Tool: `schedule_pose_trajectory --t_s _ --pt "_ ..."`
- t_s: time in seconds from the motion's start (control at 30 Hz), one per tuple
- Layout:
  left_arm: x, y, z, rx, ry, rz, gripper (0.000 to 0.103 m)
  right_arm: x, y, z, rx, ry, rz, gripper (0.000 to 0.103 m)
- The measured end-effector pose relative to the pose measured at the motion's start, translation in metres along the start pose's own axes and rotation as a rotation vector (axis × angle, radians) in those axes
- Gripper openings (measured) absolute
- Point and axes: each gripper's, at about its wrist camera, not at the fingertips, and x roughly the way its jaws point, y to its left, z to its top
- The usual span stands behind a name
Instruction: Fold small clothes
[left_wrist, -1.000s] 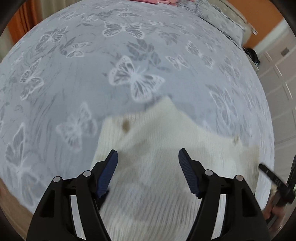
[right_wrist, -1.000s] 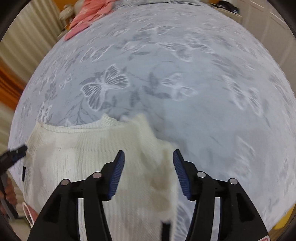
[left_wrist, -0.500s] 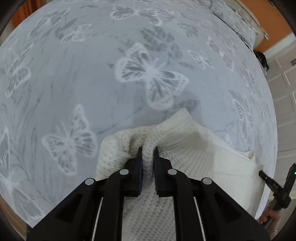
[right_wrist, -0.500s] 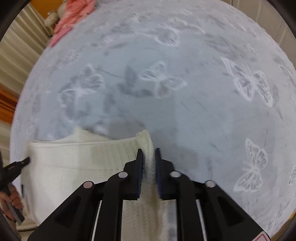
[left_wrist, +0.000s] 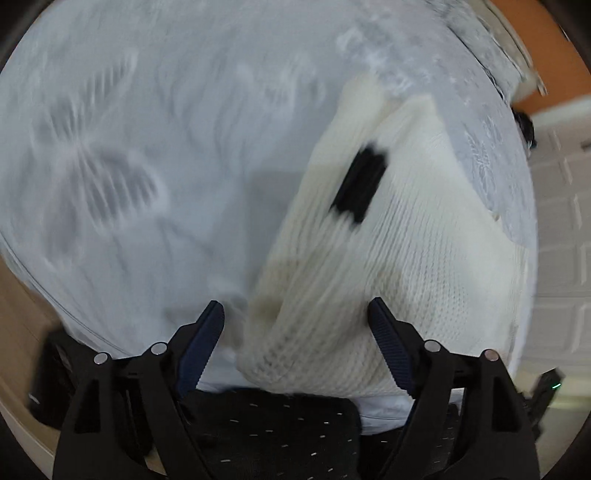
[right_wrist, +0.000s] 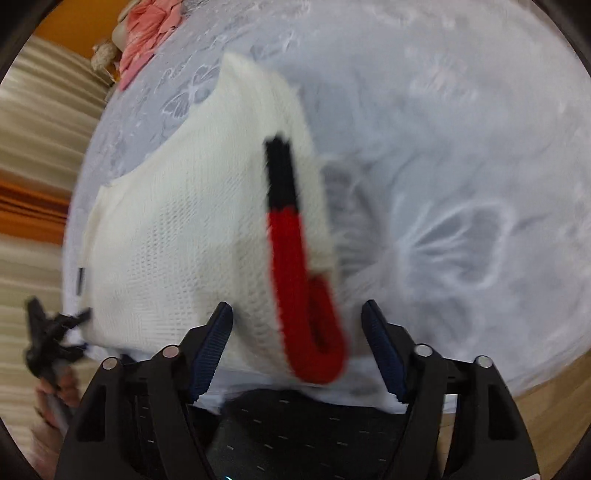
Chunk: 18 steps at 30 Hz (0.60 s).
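A cream knitted sweater (left_wrist: 424, 240) lies folded over at the near edge of the bed, with a black patch (left_wrist: 360, 184) showing on top. My left gripper (left_wrist: 295, 317) hangs over its near left corner. Its jaws are opening; the folded edge lies between them and the pads stand clear of it. In the right wrist view the sweater (right_wrist: 184, 221) shows a red and black stripe (right_wrist: 288, 236) curling into a loop. My right gripper (right_wrist: 297, 321) straddles that loop with its jaws opening and its pads off the knit.
The grey butterfly-print bedspread (left_wrist: 147, 147) covers the bed. A pink garment (right_wrist: 144, 55) lies at the far corner and a pillow (left_wrist: 480, 48) at the head. White cupboard doors (left_wrist: 561, 221) stand to the right. The person's dark clothing (left_wrist: 277, 435) fills the bottom.
Both grippers were shut on the sweater's far edge half a second ago. They pulled it back toward the near bed edge, folding it over, and the jaws have come apart.
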Motion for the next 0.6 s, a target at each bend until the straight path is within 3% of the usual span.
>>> schedule_pose_trajectory --t_s 0.03,0.07,0.1,0.13,0.2,0.27,0.33,0.43,0.5,0.53,0.57,0.6 --pt "0.003 -0.001 -0.002 -0.006 0.003 0.005 0.066 0.001 0.005 0.001 0.0 0.004 -0.007 0.015" --pt "0.004 -0.005 -0.002 -0.004 0.004 0.01 0.048 -0.003 0.011 0.004 -0.008 -0.006 -0.02 0.014" --pt "0.003 -0.009 0.0 -0.001 0.017 -0.002 0.037 -0.013 0.02 0.006 -0.028 -0.029 -0.032 0.013" --pt "-0.005 -0.014 0.003 -0.02 0.04 -0.046 0.019 -0.033 0.034 0.009 -0.064 -0.066 -0.048 0.013" --pt "-0.026 -0.015 0.002 -0.022 0.025 -0.053 0.017 -0.067 0.047 0.007 -0.124 -0.105 -0.074 0.012" --pt "-0.048 -0.014 0.001 -0.003 0.016 -0.05 0.017 -0.076 0.041 0.004 -0.153 -0.1 -0.114 0.012" --pt "-0.049 -0.011 -0.004 0.025 0.029 -0.004 0.018 -0.056 0.028 0.001 -0.173 -0.056 -0.158 0.016" --pt "-0.021 -0.009 -0.009 0.071 0.062 0.09 0.024 -0.013 0.004 -0.003 -0.15 0.034 -0.311 0.023" --pt "-0.006 -0.004 -0.015 0.041 0.084 0.102 0.027 -0.038 0.012 -0.005 -0.1 -0.081 -0.265 0.025" --pt "-0.01 -0.004 -0.016 0.03 0.067 0.093 0.029 -0.051 0.021 -0.005 -0.115 -0.133 -0.272 0.033" --pt "-0.021 -0.006 -0.018 0.03 0.034 0.076 0.033 -0.064 0.033 -0.005 -0.148 -0.184 -0.283 0.049" --pt "-0.029 -0.007 -0.018 0.038 0.013 0.074 0.035 -0.077 0.052 -0.003 -0.207 -0.236 -0.276 0.055"
